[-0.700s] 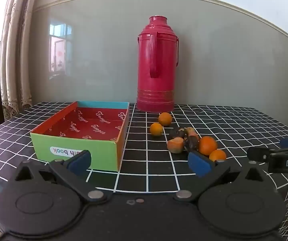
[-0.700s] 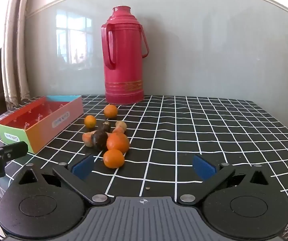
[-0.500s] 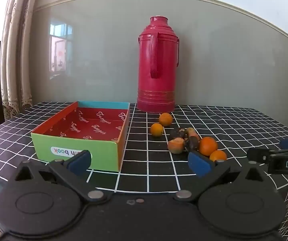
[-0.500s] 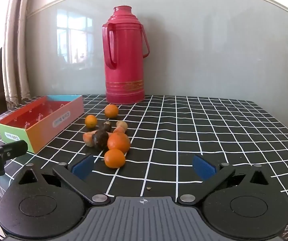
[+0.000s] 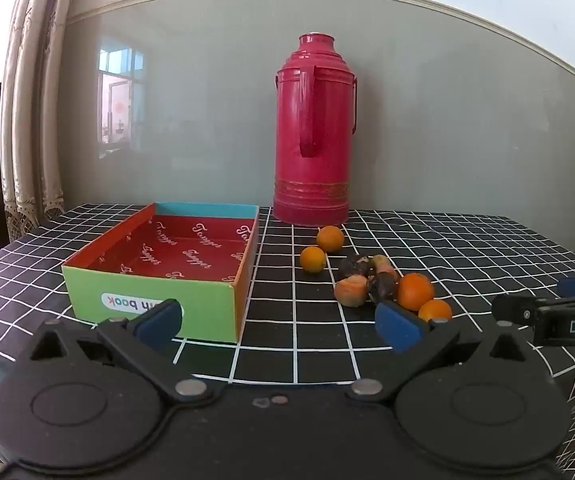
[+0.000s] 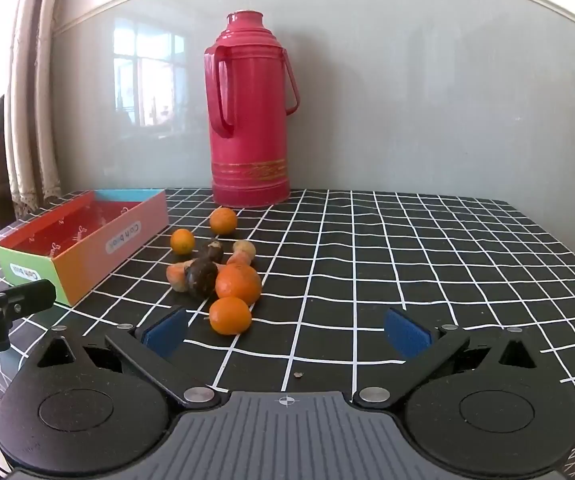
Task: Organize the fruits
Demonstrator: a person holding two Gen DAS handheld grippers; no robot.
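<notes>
left wrist: low, table's near edge | right wrist: alongside | shared: fruit pile (image 5: pixel 383 280)

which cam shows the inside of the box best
The left wrist view: the box faces it, so the whole red printed floor shows. The right wrist view catches the box at its left edge, obliquely, floor partly hidden.

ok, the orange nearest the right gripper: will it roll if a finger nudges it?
Probably. The nearest orange looks round and sits free on the flat tablecloth, so a nudge could send it rolling. Its skin looks firm, so open jaws closing gently should likely hold it.
</notes>
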